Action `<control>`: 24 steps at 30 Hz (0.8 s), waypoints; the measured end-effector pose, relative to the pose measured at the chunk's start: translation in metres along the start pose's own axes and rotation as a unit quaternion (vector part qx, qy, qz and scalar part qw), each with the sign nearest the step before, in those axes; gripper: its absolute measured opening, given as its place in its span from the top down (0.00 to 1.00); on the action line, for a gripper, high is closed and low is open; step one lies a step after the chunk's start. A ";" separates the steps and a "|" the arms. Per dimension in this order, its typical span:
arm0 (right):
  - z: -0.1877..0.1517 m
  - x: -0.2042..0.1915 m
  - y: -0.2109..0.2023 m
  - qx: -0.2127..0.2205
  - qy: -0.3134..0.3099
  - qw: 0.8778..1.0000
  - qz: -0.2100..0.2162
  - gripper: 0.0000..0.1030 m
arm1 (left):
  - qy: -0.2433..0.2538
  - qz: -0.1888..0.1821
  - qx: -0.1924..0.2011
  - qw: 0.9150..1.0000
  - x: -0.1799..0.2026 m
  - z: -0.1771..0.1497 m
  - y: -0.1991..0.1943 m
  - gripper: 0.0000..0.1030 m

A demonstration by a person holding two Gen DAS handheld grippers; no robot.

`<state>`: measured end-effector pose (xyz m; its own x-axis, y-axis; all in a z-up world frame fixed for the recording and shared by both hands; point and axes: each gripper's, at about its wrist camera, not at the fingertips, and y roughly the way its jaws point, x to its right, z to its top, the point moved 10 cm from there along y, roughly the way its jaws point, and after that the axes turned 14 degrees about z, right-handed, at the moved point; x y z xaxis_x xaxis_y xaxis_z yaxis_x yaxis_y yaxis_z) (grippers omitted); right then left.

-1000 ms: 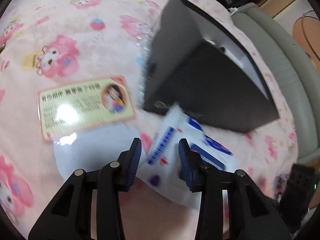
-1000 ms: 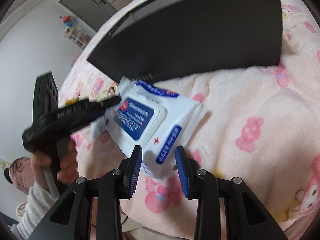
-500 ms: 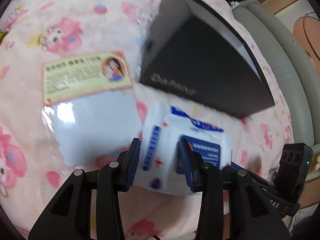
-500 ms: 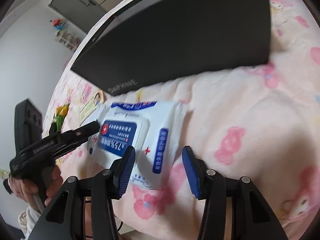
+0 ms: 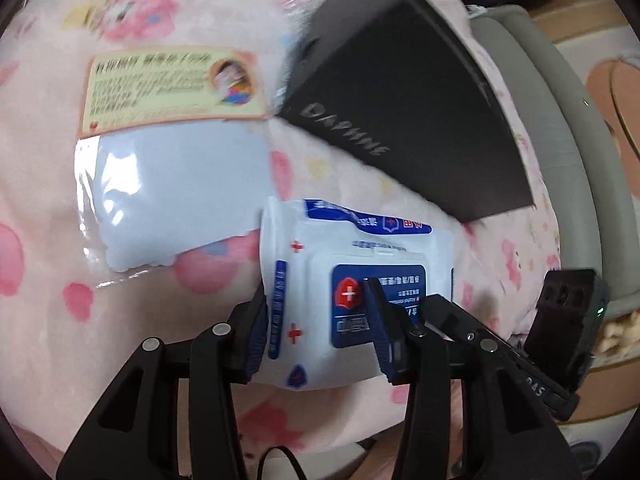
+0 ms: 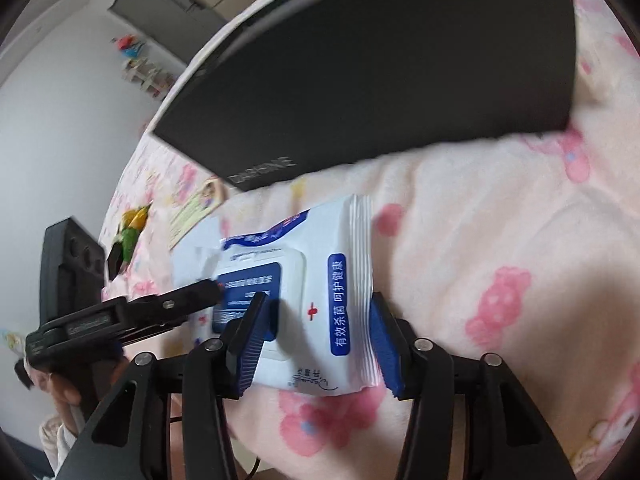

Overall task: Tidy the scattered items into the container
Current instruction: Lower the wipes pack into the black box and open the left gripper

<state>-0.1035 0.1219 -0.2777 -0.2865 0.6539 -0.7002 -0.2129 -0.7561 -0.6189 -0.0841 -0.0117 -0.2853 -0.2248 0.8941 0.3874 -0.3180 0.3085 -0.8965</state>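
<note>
While both grippers close in on it from opposite ends, the white plastic pack of wet wipes with blue labels (image 5: 360, 276) lies flat on the pink fleece blanket printed with cartoon figures (image 5: 48, 200), just near of the black rectangular cardboard box (image 5: 404, 108).

The left gripper (image 5: 316, 320) straddles the near left end of the pack; its jaws have just been opening a little. One blue pad sits at the pack's left edge and the other lies over the blue lid label, with the pack between them, but the pictures do not settle whether the pads press on it.

The right gripper (image 6: 316, 332) straddles the pack's right end, and its jaws have just been closing slightly. Its left pad rests over the lid flap, and its right pad stands just beside the crimped seam; a firm clamp cannot be told here either.

To the left of the pack lies a clear plastic packet with a yellow printed header card and a pale blue sheet inside (image 5: 176, 152), close to the box's near left corner. Farther left, in the right wrist view, sits a small green and yellow item (image 6: 130, 230). A hand (image 6: 64, 392) grips the left gripper's handle.
</note>
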 end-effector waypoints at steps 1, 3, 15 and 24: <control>0.001 -0.007 -0.004 -0.002 -0.012 1.000 0.001 0.62 | 0.007 -0.003 0.008 1.000 0.005 0.000 -0.009 0.58; 0.004 -0.020 -0.015 0.004 -0.039 0.999 -0.007 0.62 | 0.021 -0.010 0.024 0.999 0.015 0.000 -0.028 0.59; 0.090 -0.078 -0.108 0.123 -0.098 0.987 0.027 0.62 | 0.102 -0.056 0.140 0.983 0.131 0.080 -0.111 0.59; 0.175 -0.009 -0.101 0.130 -0.064 0.989 -0.043 0.62 | 0.101 -0.017 0.091 0.991 0.171 0.158 -0.031 0.59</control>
<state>-0.2431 0.1871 -0.1466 -0.3689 0.7195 -0.5884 -0.4695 -0.6906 -0.5502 -0.2584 0.0800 -0.1573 -0.0274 0.9364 0.3500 -0.4869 0.2932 -0.8228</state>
